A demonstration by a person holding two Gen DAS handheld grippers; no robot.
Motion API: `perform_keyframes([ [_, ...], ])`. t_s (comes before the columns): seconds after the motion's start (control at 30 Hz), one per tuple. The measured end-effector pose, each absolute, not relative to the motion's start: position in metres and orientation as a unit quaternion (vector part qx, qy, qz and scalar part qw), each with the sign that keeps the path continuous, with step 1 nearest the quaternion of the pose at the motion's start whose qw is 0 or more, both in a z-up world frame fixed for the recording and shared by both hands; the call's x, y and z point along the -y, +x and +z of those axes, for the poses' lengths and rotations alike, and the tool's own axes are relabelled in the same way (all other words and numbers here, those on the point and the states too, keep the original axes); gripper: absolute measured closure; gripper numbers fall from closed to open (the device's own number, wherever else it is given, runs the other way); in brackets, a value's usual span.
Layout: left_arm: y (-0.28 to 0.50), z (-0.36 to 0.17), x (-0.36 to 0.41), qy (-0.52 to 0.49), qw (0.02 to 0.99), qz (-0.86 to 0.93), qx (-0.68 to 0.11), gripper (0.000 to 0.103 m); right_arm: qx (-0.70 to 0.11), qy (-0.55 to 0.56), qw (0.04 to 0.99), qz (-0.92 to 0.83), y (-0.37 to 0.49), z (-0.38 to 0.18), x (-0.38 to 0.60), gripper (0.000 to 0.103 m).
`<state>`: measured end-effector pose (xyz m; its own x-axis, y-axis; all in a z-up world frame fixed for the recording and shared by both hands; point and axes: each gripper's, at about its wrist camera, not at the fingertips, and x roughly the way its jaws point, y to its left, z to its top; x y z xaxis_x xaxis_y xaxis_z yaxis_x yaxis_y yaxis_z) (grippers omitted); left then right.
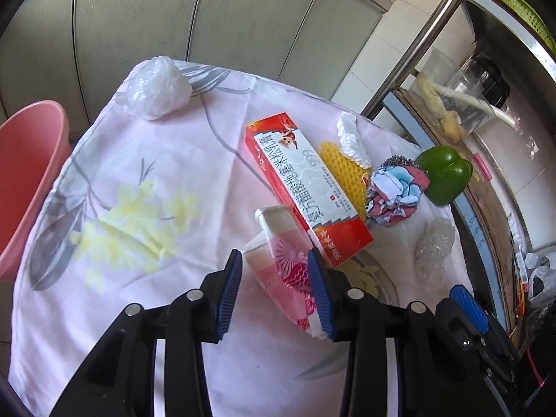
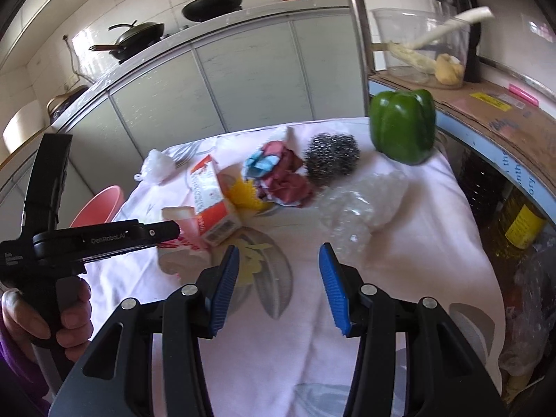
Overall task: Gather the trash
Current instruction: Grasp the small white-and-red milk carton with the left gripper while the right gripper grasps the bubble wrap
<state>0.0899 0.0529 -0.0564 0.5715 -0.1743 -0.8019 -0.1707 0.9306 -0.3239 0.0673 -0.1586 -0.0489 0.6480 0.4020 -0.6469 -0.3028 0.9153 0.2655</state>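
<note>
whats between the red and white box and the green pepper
In the left wrist view, a yellow knitted cloth, then crumpled colourful paper with a steel scourer behind it, lie between the red and white box and the green pepper.

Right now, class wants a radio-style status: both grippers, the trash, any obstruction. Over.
Left gripper open, straddling pink carton. Right gripper open, empty, short of crumpled clear plastic. Red box leans against carton.

Pink basin point(image 1: 27, 180) cut off at left edge

Pink cloth point(image 1: 139, 180) with grey and yellow floral print; red-and-white box point(image 1: 305, 187); green pepper point(image 2: 403, 125); yellow-and-white crochet scrubber point(image 1: 342, 154); pink basin point(image 1: 27, 173).
</note>
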Motion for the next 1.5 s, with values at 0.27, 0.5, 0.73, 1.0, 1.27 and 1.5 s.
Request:
perform_keyframes([
  [0.27,0.084,-0.048,-0.043,-0.152,0.889,-0.017,-0.431,0.09,-0.387,0.095,0.9,0.175,0.078,-0.059,0.176,0.054],
  [0.5,0.065,-0.031,-0.04,-0.136,0.901,-0.028,-0.412,0.095,-0.407,0.121,0.892,0.155,0.087,-0.067,0.186,0.054],
  [0.73,0.051,-0.023,-0.042,-0.131,0.904,-0.03,-0.405,0.095,-0.423,0.124,0.888,0.13,0.101,-0.071,0.183,0.053],
  [1.0,0.038,-0.015,-0.039,-0.113,0.911,-0.029,-0.397,0.095,-0.44,0.132,0.883,0.097,0.119,-0.08,0.18,0.053],
  [1.27,0.028,-0.01,-0.041,-0.104,0.914,-0.02,-0.392,0.095,-0.432,0.137,0.885,0.105,0.115,-0.082,0.181,0.075],
  [1.5,0.022,-0.004,-0.044,-0.098,0.918,-0.009,-0.383,0.095,-0.394,0.119,0.902,0.128,0.095,-0.058,0.175,0.079],
])
